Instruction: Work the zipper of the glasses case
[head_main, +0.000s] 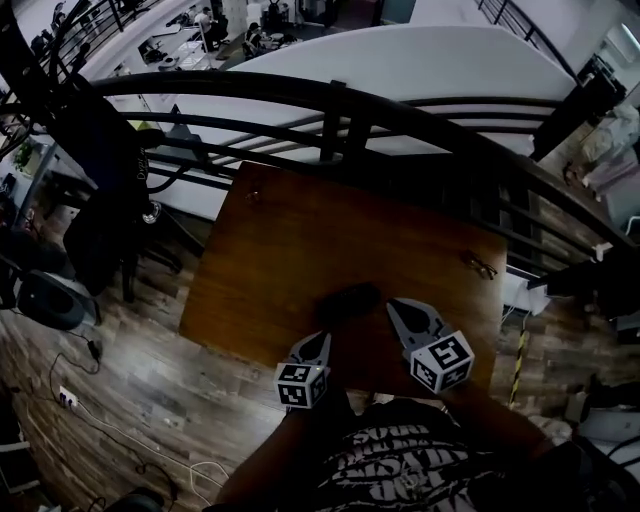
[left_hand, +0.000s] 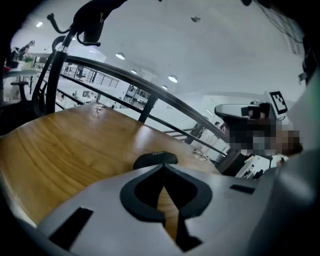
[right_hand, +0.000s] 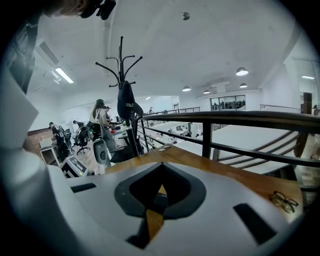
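Both the left hand-held gripper (head_main: 323, 338) and the right hand-held gripper (head_main: 393, 304) are clenched on nothing, tips just short of the dark case (head_main: 347, 299) lying closed-looking on the counter (head_main: 290, 220), tiny print on it too blurry to read.

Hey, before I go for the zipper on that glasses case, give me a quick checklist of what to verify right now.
1. The glasses case sits on the table, ahead of both tools: ok.
2. Jaws of the left tool open for a grab: not ok, shut and empty.
3. Jaws of the right tool open: not ok, shut and empty.
4. Place of the zipper pull known: cannot tell, the case is too dark.
5. The glasses clear of the case: ok, lying apart near the table's edge.
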